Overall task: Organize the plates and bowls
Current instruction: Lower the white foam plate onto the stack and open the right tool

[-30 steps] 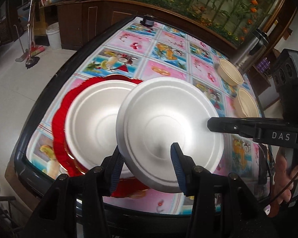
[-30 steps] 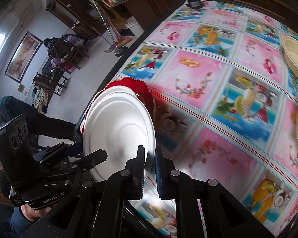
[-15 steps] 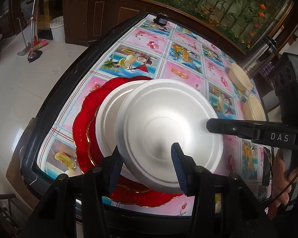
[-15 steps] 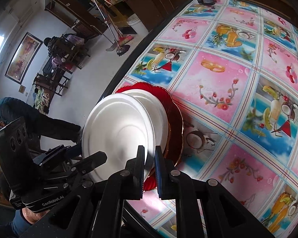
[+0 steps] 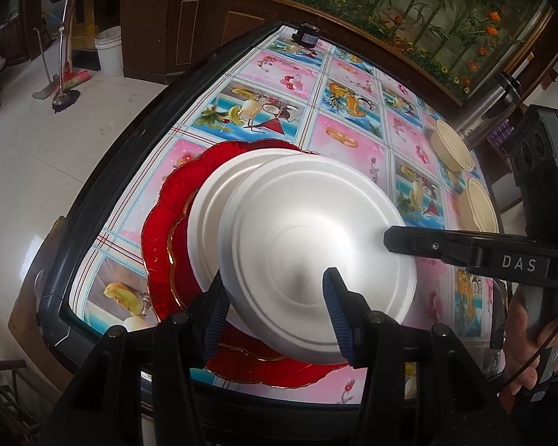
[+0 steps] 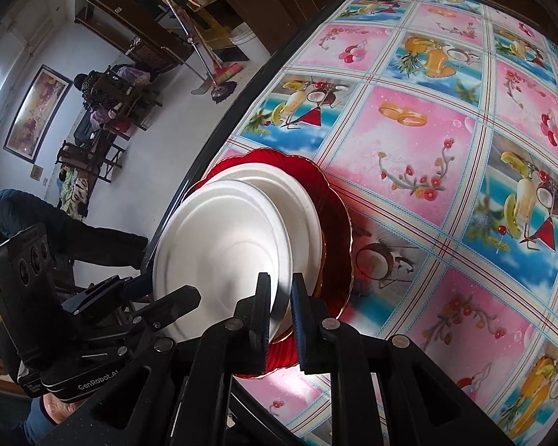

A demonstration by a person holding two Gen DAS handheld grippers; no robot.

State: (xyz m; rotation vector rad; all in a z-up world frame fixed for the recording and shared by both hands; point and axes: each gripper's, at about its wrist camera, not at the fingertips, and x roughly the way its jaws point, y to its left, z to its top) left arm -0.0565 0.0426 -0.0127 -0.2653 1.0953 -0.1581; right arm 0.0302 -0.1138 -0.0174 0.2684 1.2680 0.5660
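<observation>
White foam plate (image 5: 316, 238) held tilted, low over a second white plate (image 5: 219, 200) that already sits in the red scalloped plate (image 5: 163, 230) near the worktop (image 5: 353, 137) corner. Upper plate offset toward the holder's side and right of the stack beneath; not yet nested, near rim raised, far rim closest to the lower plate. Coming move judged to turn on that offset: slide away and left, then level out, so rims line up before letting go.

Right tool (image 6: 281, 297) pinching the plate's rim edge-on, pads nearly together with only the thin foam between. Left tool (image 5: 275, 297) straddling the near rim, blue pads (image 5: 334, 308) wide apart; jaws just been easing wider, plate between them, one pad against the upper face, contact of the other unclear. Right tool judged to carry the load; left mostly steadying.

Two beige bowls (image 5: 450, 148) well apart at the far right edge, not yet stacked.
</observation>
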